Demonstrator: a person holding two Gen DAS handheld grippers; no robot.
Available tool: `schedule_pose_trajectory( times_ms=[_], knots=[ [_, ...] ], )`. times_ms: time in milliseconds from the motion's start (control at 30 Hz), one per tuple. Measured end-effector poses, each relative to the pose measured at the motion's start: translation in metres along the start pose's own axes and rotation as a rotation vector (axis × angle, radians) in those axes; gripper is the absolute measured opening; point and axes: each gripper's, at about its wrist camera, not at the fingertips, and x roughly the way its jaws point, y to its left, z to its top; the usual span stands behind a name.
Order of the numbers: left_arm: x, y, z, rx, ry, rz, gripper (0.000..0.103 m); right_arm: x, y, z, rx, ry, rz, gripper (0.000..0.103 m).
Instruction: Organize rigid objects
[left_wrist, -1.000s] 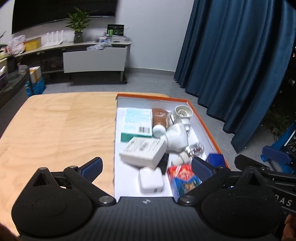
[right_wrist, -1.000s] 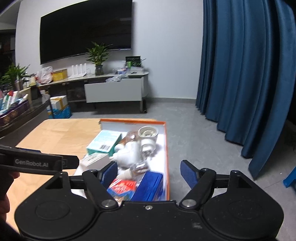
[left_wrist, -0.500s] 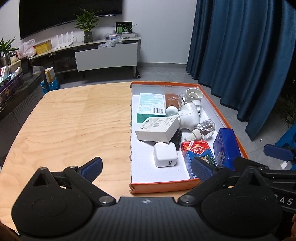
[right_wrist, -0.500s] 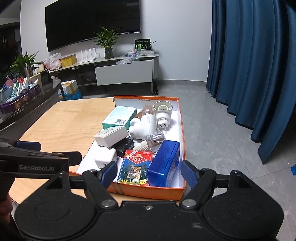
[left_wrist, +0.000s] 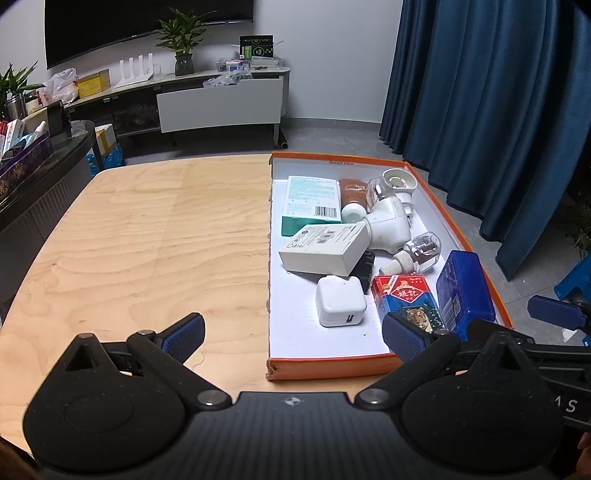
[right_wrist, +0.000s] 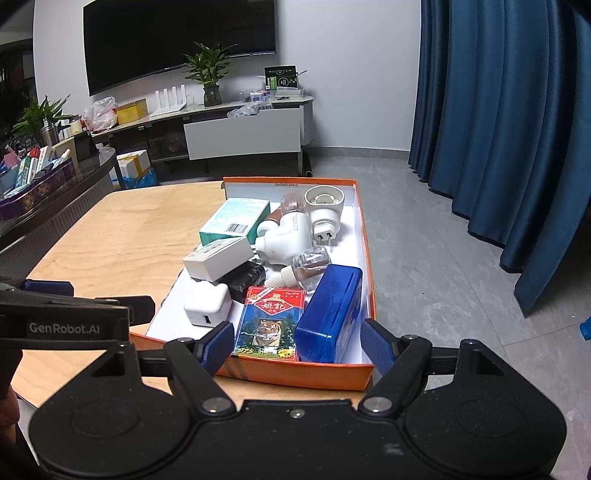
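An orange-rimmed white box (left_wrist: 332, 365) (right_wrist: 295, 374) sits on the right side of the wooden table (left_wrist: 147, 251). It holds a white charger cube (left_wrist: 340, 301) (right_wrist: 207, 304), a red tiger card pack (left_wrist: 404, 299) (right_wrist: 269, 323), a blue case (left_wrist: 461, 291) (right_wrist: 328, 314), a white carton (left_wrist: 325, 249), a teal carton (left_wrist: 312, 203), white plug devices (left_wrist: 388, 221) and a small clear bottle (left_wrist: 419, 253). My left gripper (left_wrist: 291, 334) is open and empty, near the box's front edge. My right gripper (right_wrist: 295, 345) is open and empty, over the box's near right corner.
Blue curtains (left_wrist: 498, 110) hang at the right. A TV console (left_wrist: 218, 103) with a plant stands at the back wall. A dark cabinet (left_wrist: 33, 177) stands to the table's left. Bare wood lies left of the box.
Both grippers have pulled back and up from the box, so its whole front edge shows. Both stay open. The objects have not moved.
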Motion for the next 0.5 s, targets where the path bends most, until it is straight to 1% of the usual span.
schedule_pose_trajectory(
  times_ms=[500],
  knots=[
    [0.0003,0.0009,0.0003,-0.002,0.004,0.018,0.103,0.0029,0.0017,-0.001,-0.002,0.002,0.002,0.089]
  ],
)
